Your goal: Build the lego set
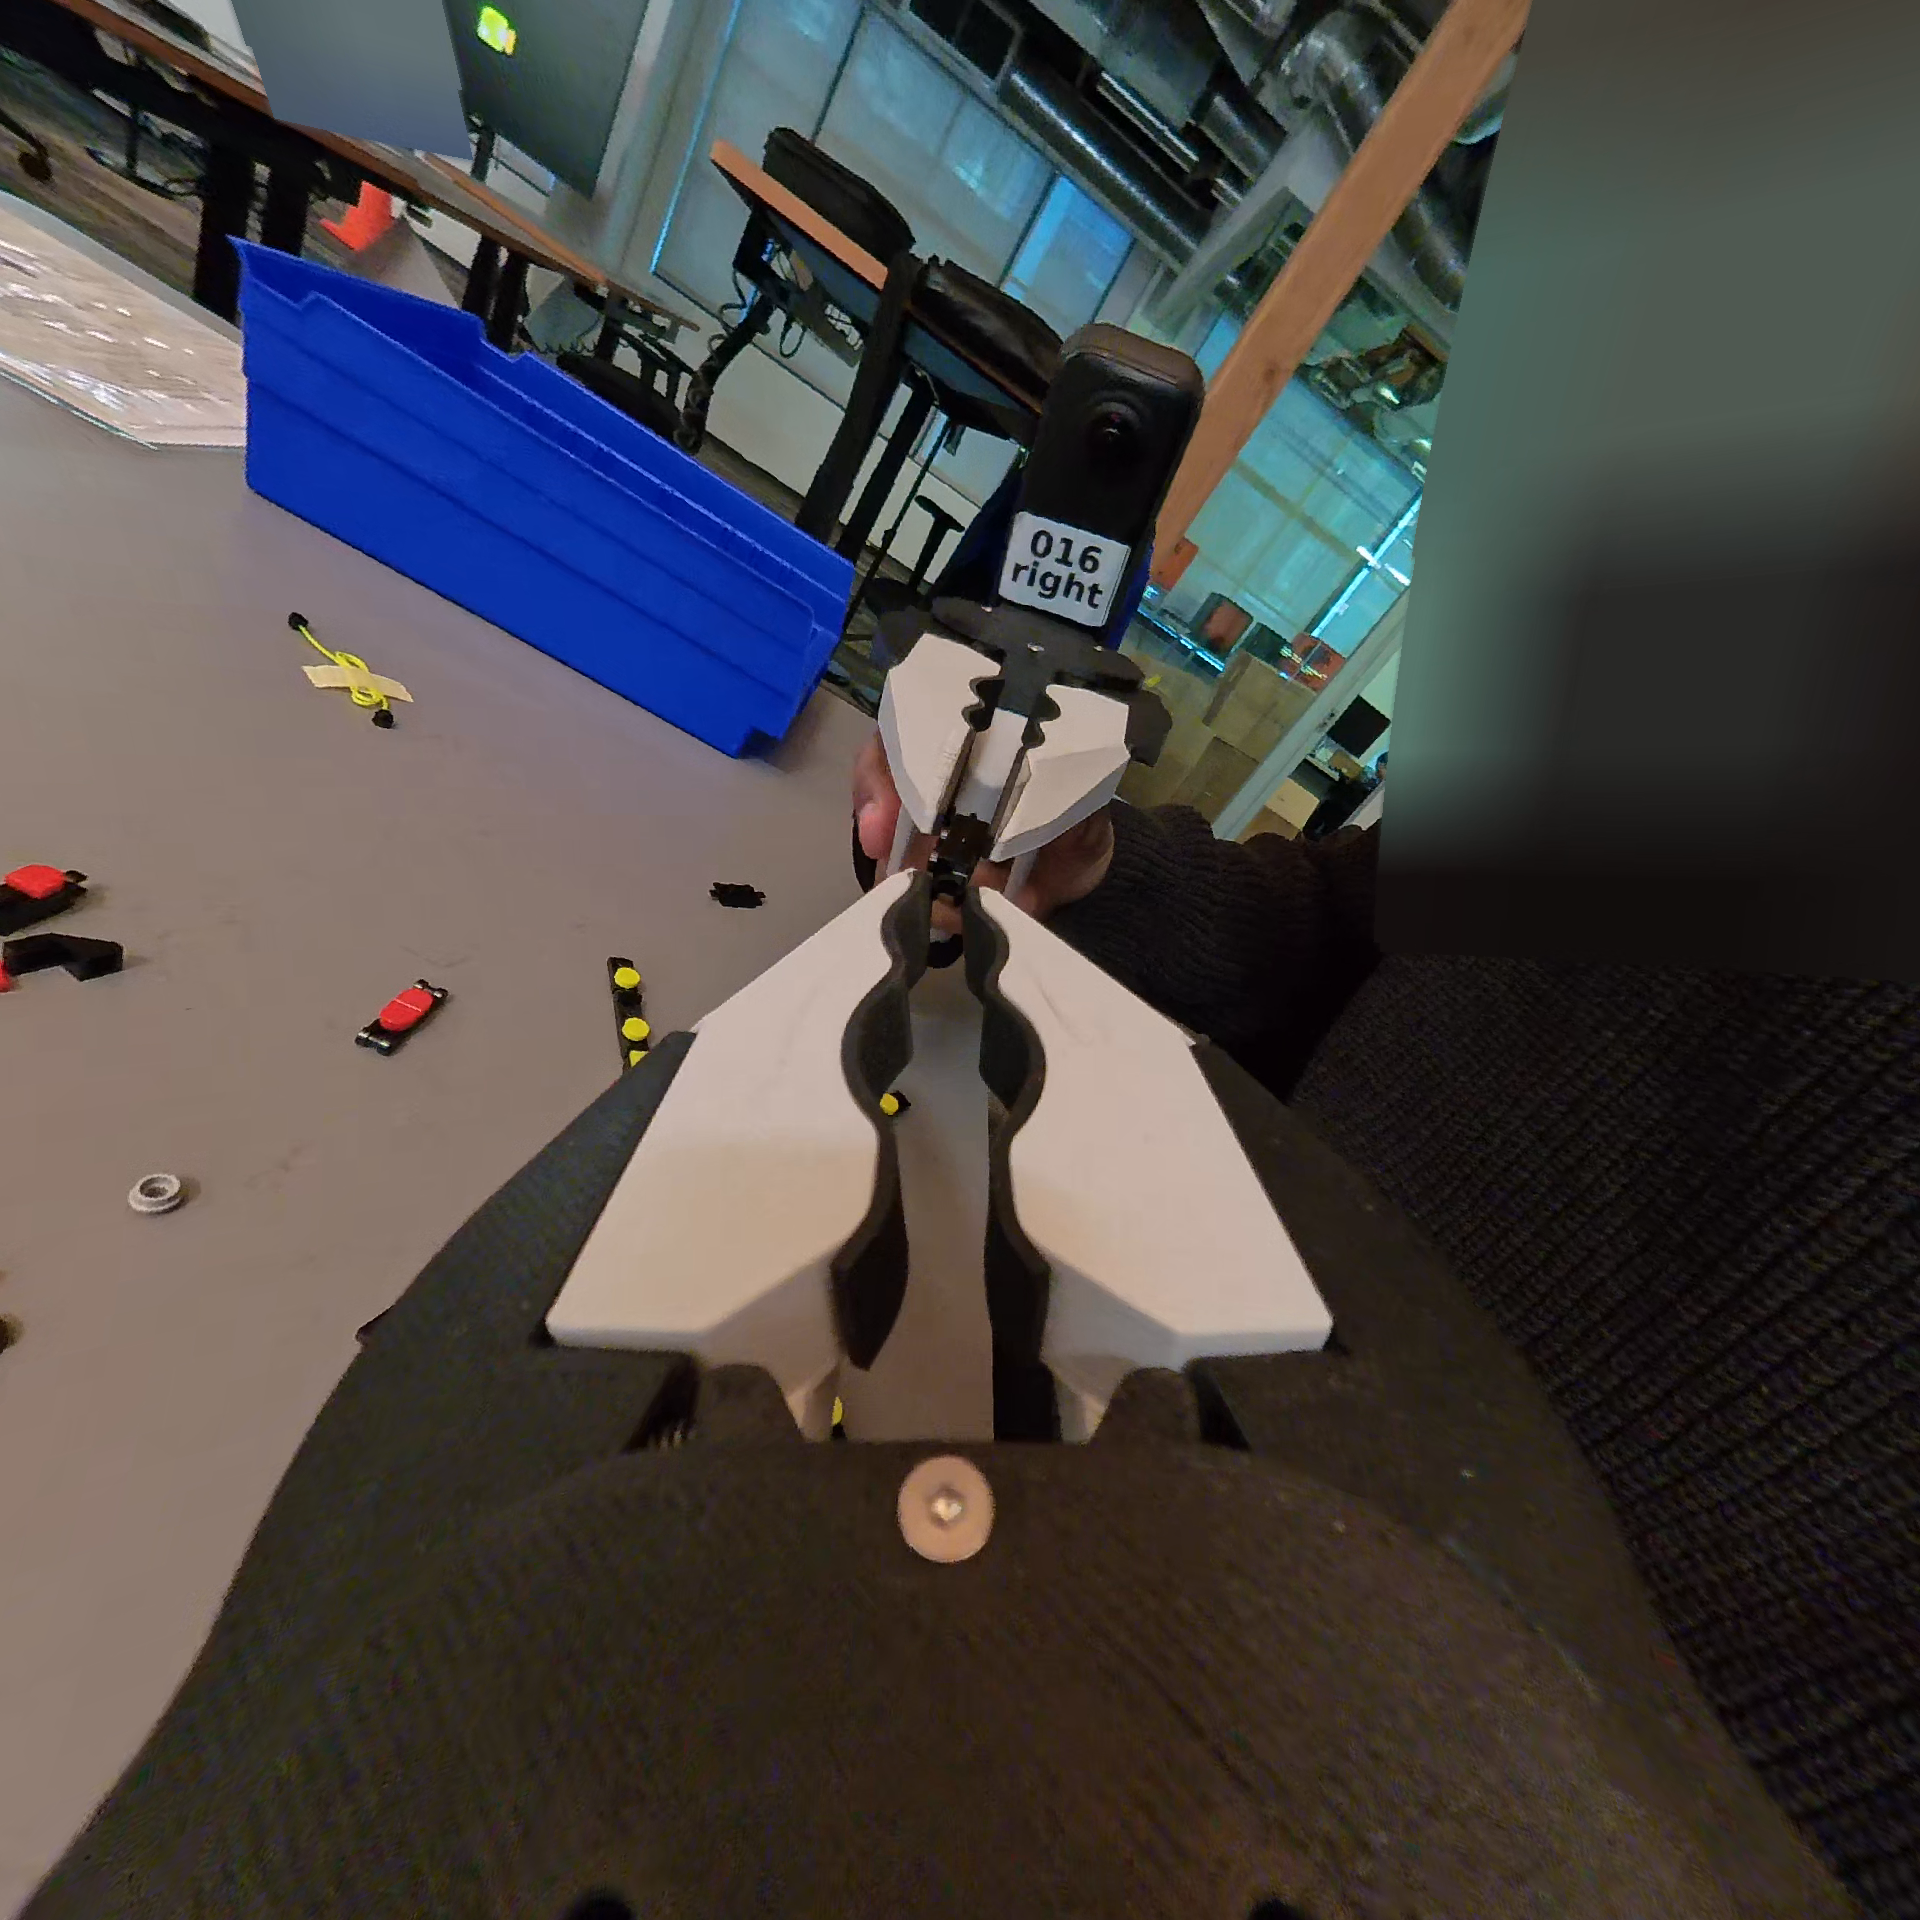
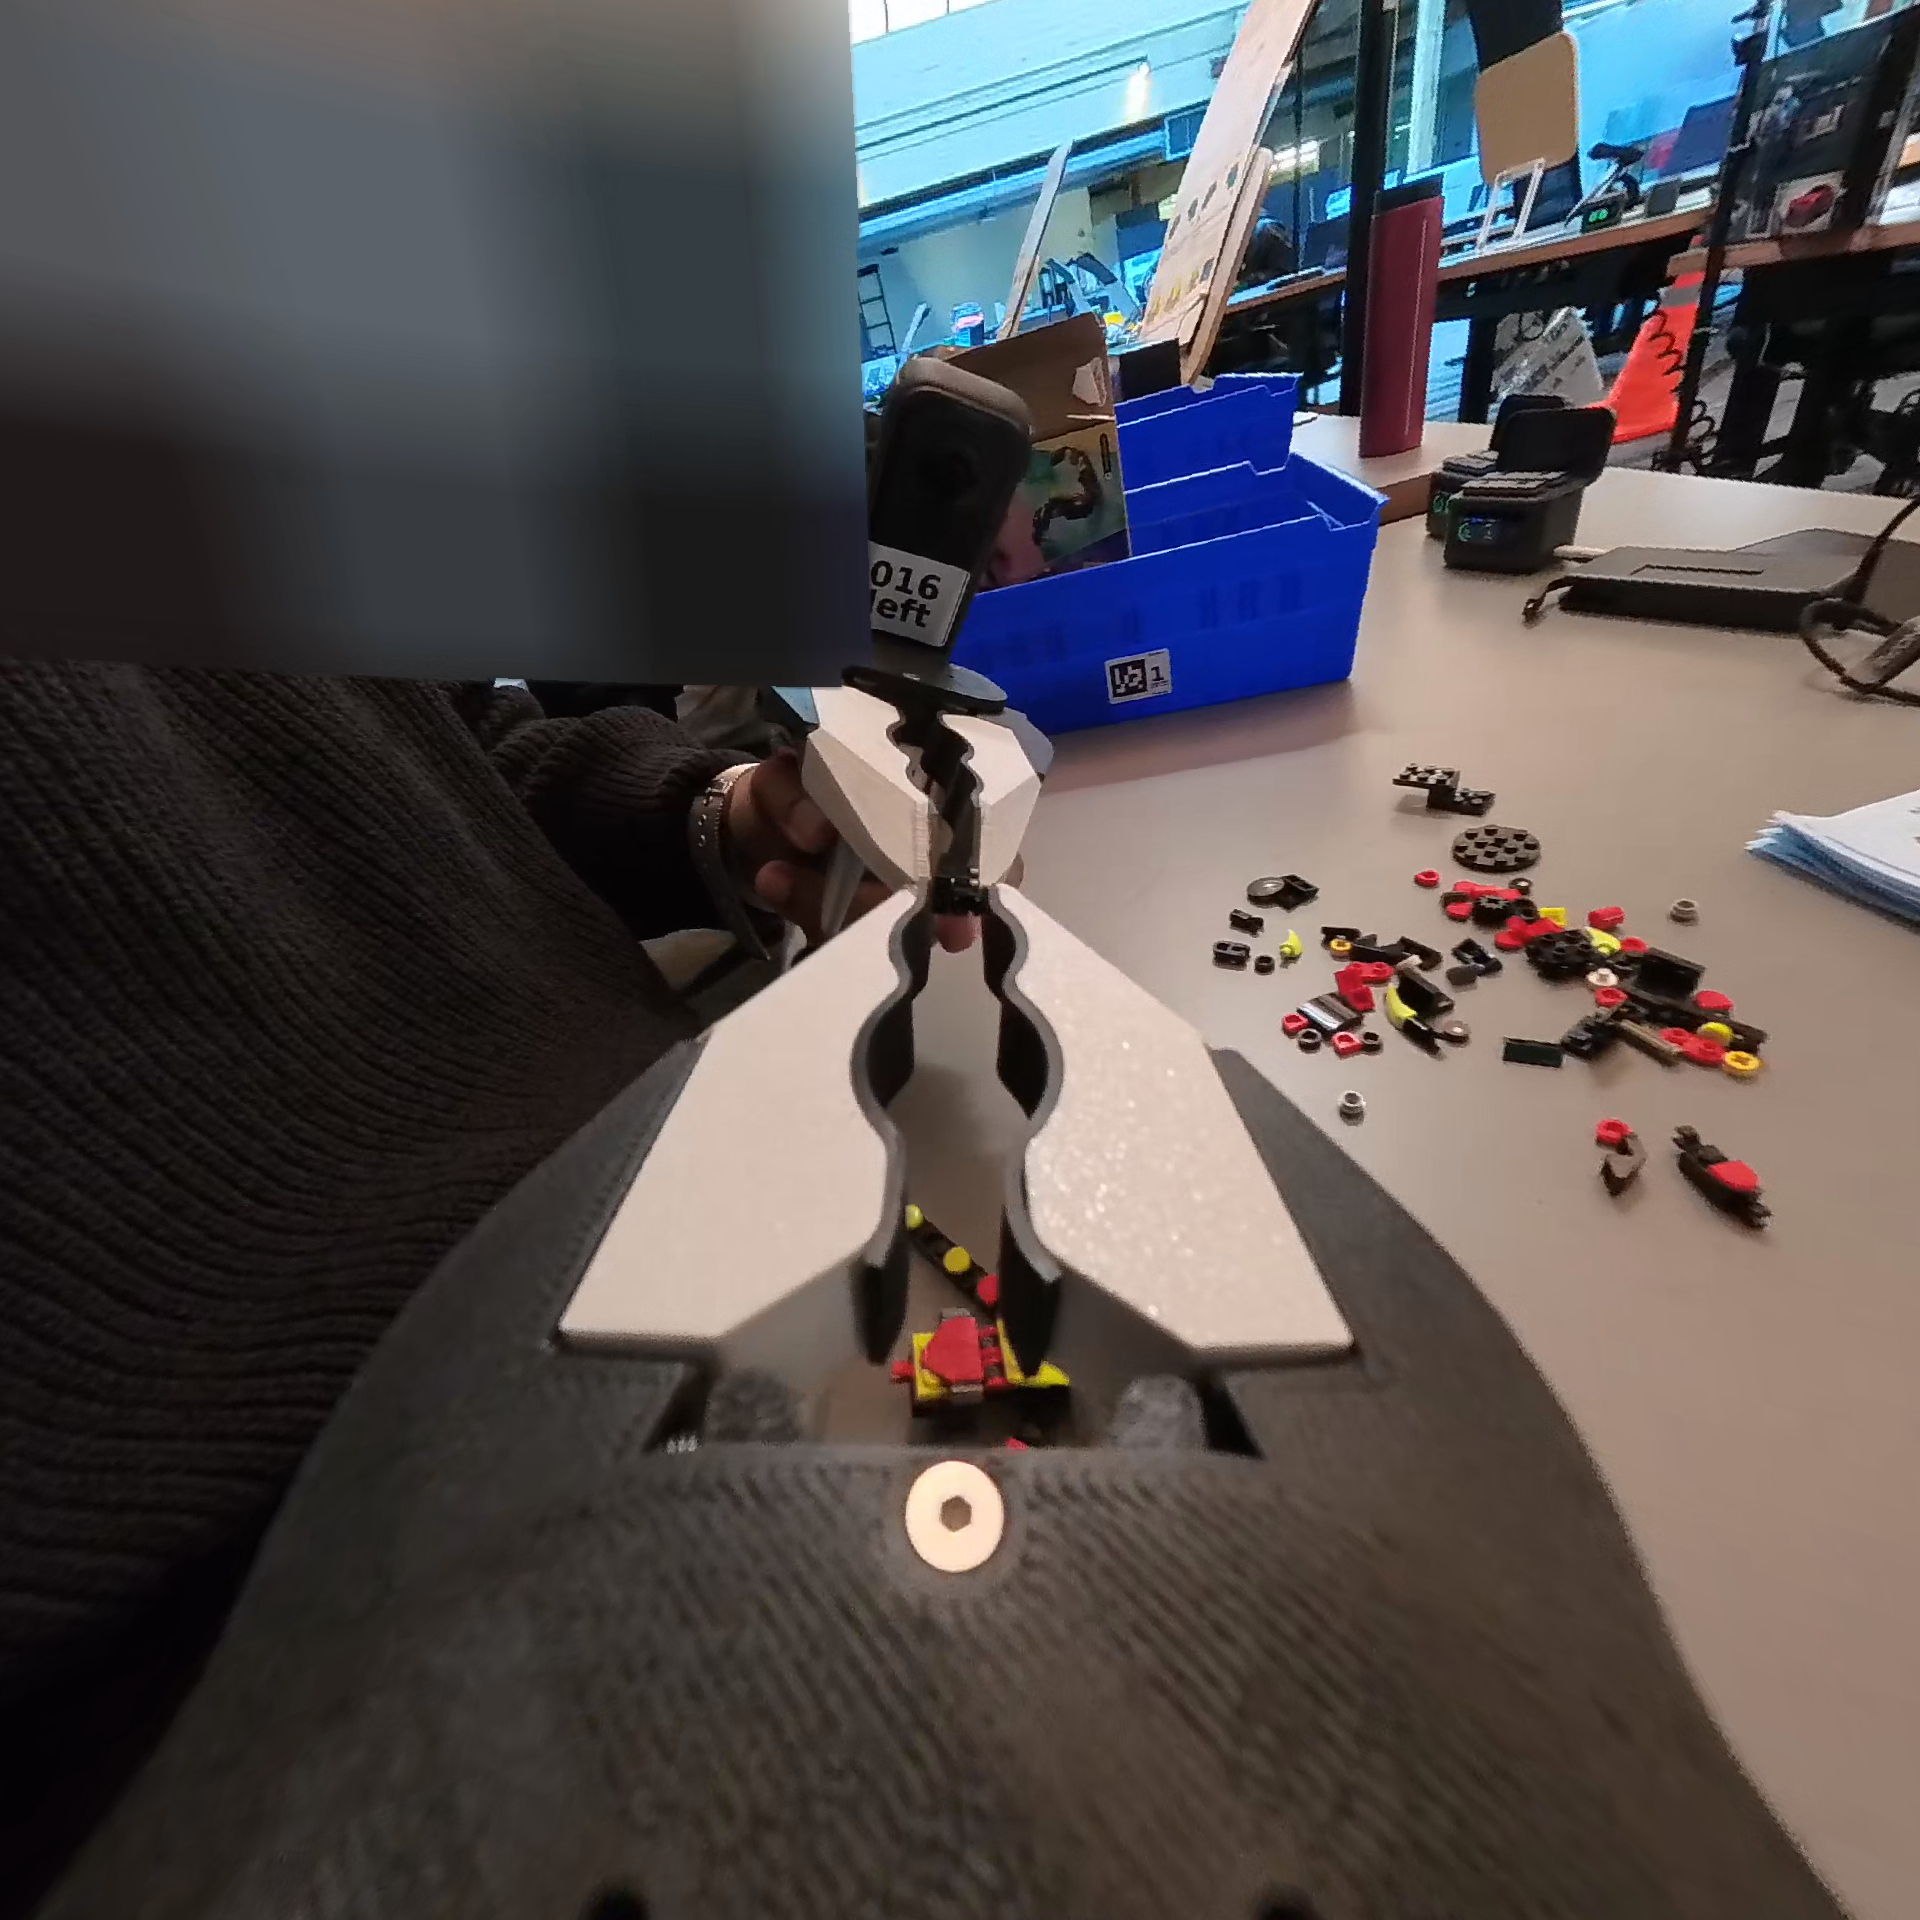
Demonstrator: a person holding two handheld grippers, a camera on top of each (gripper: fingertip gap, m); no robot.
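My left gripper (image 1: 943, 896) and my right gripper (image 2: 954, 906) meet tip to tip above the grey table (image 1: 260, 1039). Both are closed on a small black lego piece (image 1: 951, 868) held between their tips; it also shows in the right wrist view (image 2: 956, 891). The right gripper (image 1: 964, 831) faces me in the left wrist view, and the left gripper (image 2: 951, 878) faces me in the right wrist view. A red, yellow and black build (image 2: 961, 1361) and a black strip with yellow studs (image 2: 951, 1257) lie on the table under the right gripper. A pile of loose pieces (image 2: 1507, 966) lies to the right.
A blue bin (image 1: 520, 499) stands at the back of the table, with more blue bins (image 2: 1195, 561) in the right wrist view. Loose parts lie about: a red-and-black piece (image 1: 403, 1013), a grey ring (image 1: 158, 1193). A booklet (image 2: 1849, 852) lies at the right. My left and right fingertips are right by each other.
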